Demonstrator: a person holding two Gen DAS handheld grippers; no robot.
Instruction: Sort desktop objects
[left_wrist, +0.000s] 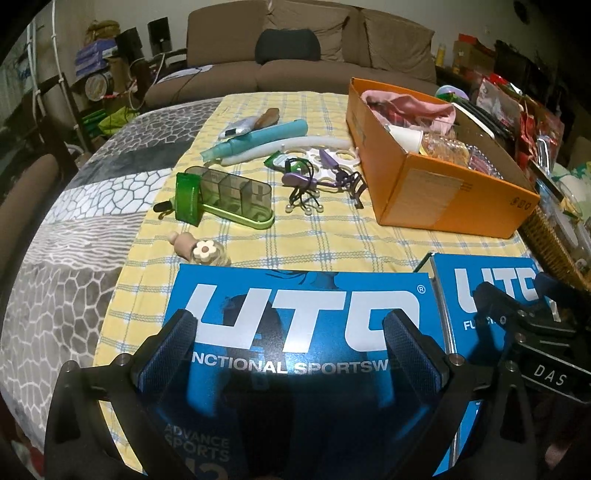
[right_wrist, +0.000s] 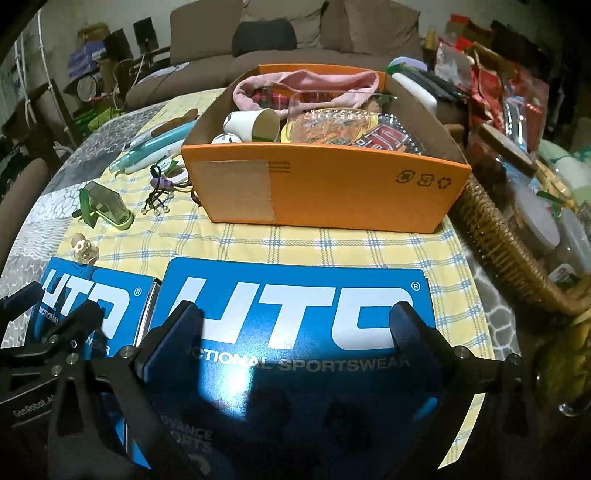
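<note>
both tools, left tool (left_wrist: 290, 345) and right tool (right_wrist: 295, 334), are wide open and hold nothing, over the blue boxes (left_wrist: 295, 332). toys (left_wrist: 303, 184) lie left of the orange box (left_wrist: 436, 184). i think nothing is picked yet; next, reach for one.

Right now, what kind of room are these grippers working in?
Most likely a home living room. A brown sofa with cushions stands behind the table, whose top wears a yellow checked cloth, and household odds and ends fill an orange cardboard box beside a wicker basket.
</note>
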